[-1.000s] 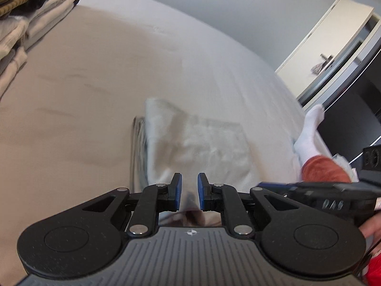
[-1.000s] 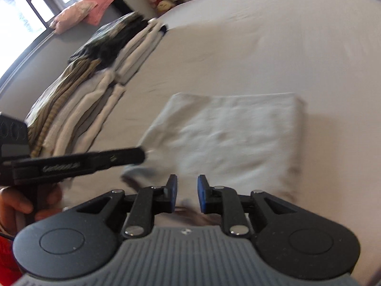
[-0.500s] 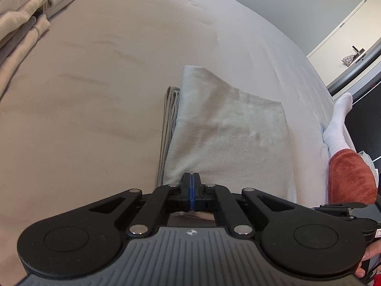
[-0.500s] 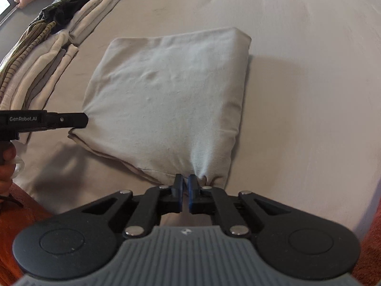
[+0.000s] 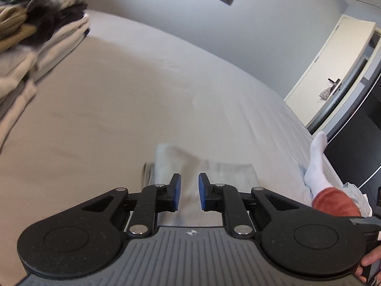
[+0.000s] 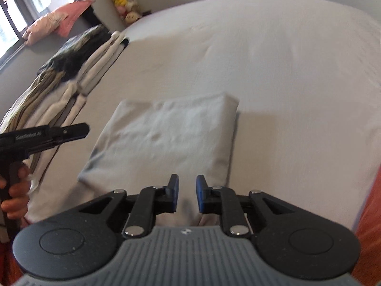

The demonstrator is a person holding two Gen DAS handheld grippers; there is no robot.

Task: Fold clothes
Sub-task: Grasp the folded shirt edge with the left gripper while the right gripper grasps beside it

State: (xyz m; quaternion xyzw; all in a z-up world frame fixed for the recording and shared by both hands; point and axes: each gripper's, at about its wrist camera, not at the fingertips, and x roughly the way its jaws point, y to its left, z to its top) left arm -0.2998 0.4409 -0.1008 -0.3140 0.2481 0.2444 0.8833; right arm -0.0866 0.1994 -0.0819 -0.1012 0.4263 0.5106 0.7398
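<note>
Two grippers, left (image 5: 189, 191) and right (image 6: 187, 194), hang parted and empty over one shirt (image 6: 164, 140) lying folded square beside a stack (image 6: 59, 88).

A bed (image 6: 285, 76) carries a folded pale cloth (image 6: 166, 138) and a stack of folded clothes (image 6: 64, 81) well apart.

Folded garment (image 6: 166, 140) is matt soft cloth, bed sheet (image 6: 285, 71) matt woven fabric w/ faint creases.
</note>
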